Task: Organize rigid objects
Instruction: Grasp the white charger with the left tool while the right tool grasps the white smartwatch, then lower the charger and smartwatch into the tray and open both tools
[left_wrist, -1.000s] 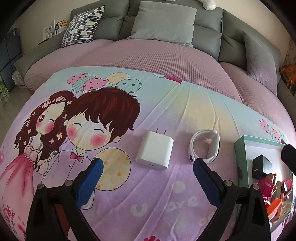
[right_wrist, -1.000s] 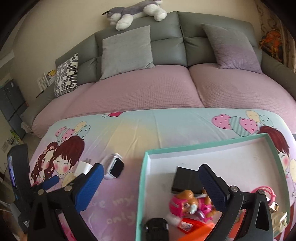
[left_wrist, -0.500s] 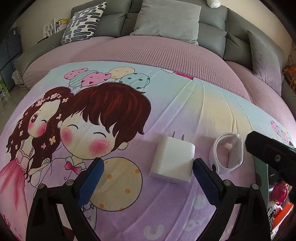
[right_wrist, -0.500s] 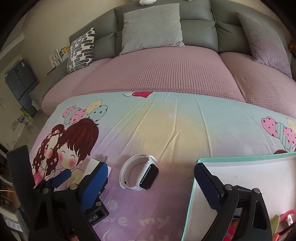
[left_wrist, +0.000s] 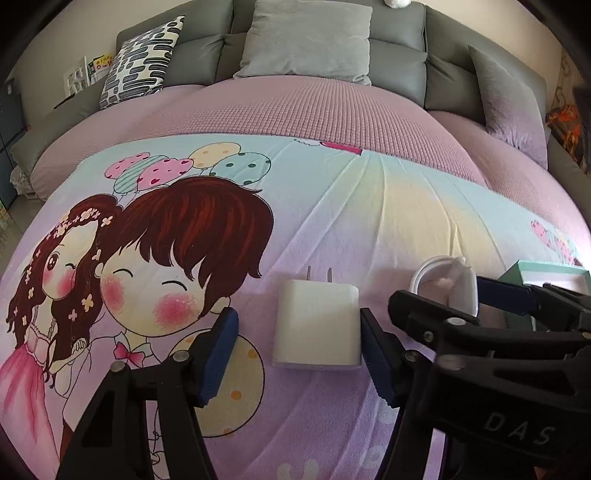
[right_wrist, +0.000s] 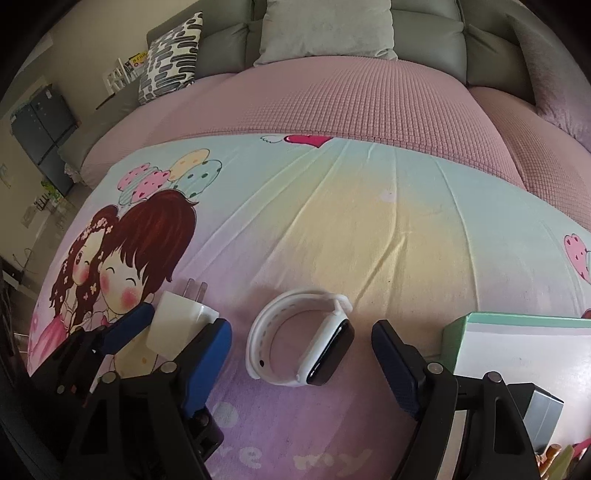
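A white wall charger (left_wrist: 317, 326) lies flat on the cartoon-print sheet, prongs pointing away. My left gripper (left_wrist: 299, 349) is open around it, one blue finger on each side, the right finger close to its edge. A white smartwatch (right_wrist: 301, 341) with a dark screen lies on its side to the right of the charger. My right gripper (right_wrist: 301, 360) is open with the watch between its fingers. The watch also shows in the left wrist view (left_wrist: 448, 282), partly behind my right gripper. The charger shows in the right wrist view (right_wrist: 177, 319) between the left gripper's fingers.
A mint-green box (right_wrist: 517, 332) with a white inside stands at the right and holds a dark block (right_wrist: 541, 413) and small toys. A pink sofa seat (left_wrist: 314, 110) with grey cushions lies beyond the sheet. The two grippers are side by side, close together.
Both grippers have moved forward and down. The left now straddles the charger. The right has swung left from the box and now straddles the watch.
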